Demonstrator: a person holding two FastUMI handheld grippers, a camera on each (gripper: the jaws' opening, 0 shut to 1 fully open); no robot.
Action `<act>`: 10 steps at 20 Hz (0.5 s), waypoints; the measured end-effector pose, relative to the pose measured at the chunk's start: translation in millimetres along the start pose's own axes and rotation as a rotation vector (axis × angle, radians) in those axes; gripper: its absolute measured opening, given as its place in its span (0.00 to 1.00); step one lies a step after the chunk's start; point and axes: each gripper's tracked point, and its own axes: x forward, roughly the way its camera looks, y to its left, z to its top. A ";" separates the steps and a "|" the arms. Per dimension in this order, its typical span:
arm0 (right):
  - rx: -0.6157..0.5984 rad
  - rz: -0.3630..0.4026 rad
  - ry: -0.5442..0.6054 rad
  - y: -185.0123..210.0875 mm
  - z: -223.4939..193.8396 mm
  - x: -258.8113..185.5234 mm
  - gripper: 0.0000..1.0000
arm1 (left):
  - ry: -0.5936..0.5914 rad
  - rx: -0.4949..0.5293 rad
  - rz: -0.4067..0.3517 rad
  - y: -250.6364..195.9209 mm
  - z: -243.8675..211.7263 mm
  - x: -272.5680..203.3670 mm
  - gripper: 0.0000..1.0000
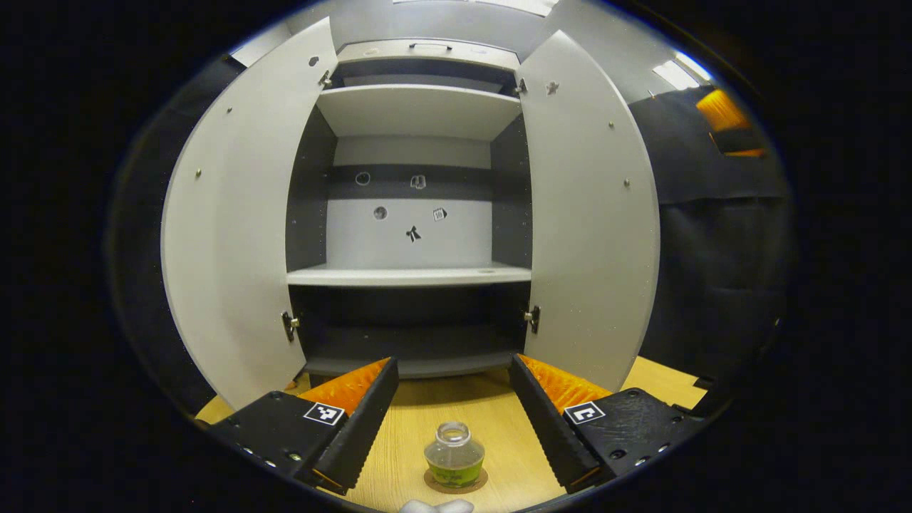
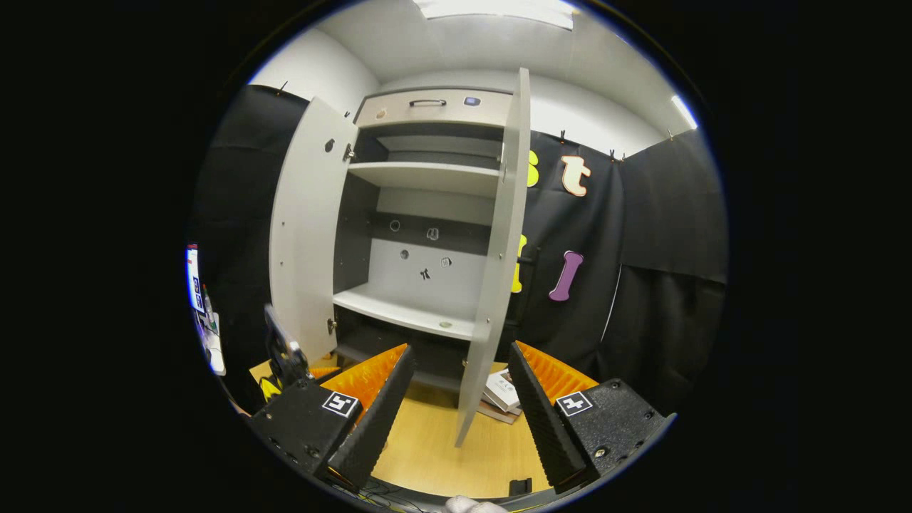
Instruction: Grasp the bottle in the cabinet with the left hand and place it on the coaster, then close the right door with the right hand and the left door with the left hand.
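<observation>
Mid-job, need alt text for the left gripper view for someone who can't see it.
A small bottle stands on a round coaster on the wooden table, between the open left gripper fingers. Behind it stands a grey cabinet with both doors open.

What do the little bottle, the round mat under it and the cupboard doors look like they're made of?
Bottle: clear and shiny, glass or hard plastic; you see greenish contents through it.
Coaster: flat, matte brown disc, probably cork or wood.
Cabinet doors: smooth, matte light-grey panels with small screws and metal hinges, most likely laminated board.
Table: pale wood grain, possibly veneer.
</observation>
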 end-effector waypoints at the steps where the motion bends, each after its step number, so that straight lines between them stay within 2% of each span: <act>1: 0.010 0.006 -0.008 3.5 1.1 -1.8 0.83 | -0.004 0.017 0.013 7.7 20.4 -4.9 0.96; 6: 0.047 0.012 -0.036 14.3 6.7 -13.4 0.83 | -0.046 0.048 0.091 55.7 102.1 -46.8 0.97; 10: 0.060 -0.012 -0.056 11.5 8.4 -21.4 0.83 | -0.066 0.079 0.166 100.8 132.6 -104.5 0.95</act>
